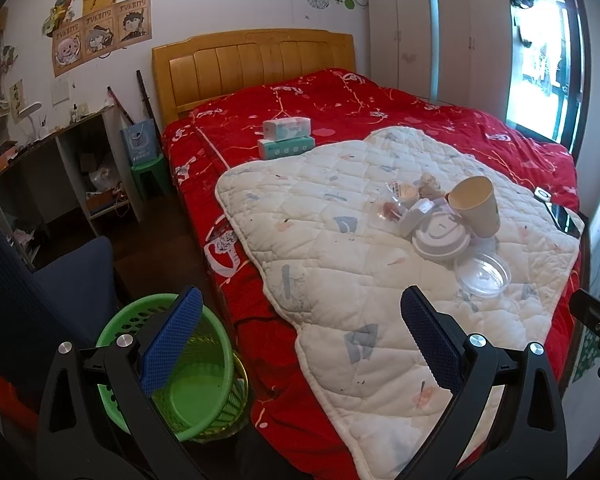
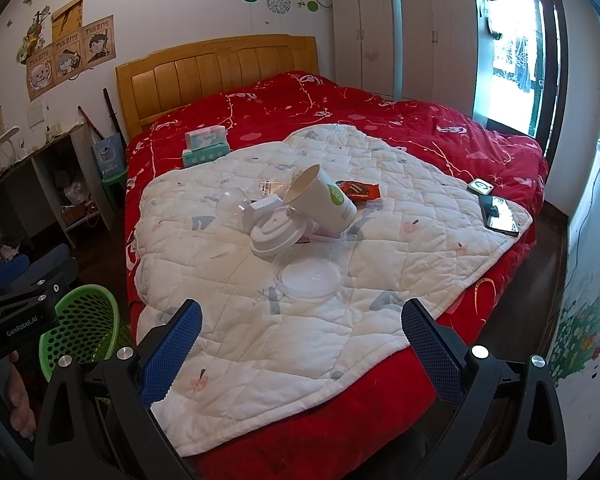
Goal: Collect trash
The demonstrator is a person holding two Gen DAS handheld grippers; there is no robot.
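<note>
Looks like nothing collected yet, bin (image 1: 188, 396) empty as far as visible, just green bottom showing. Standing on the floor beside the bed (image 2: 500, 148), near its foot corner on the headboard's left.

All trash piled mid-quilt (image 2: 228, 352) on the bed: cup (image 2: 324, 202) tipped on its side, white lid (image 2: 274, 236) touching it, clear lid (image 2: 308, 276) just nearer the foot edge, clear dome (image 2: 230, 204), red wrapper (image 2: 360, 190) behind the cup. Phone (image 2: 498, 214) near the quilt's right edge, probably not trash.

Left gripper (image 1: 300, 340) wide open, holding nothing, hanging over the bed's foot edge next to the bin. Right gripper (image 2: 300, 344) also spread wide, empty, aimed at the pile from the foot edge. Whole pile left to go
</note>
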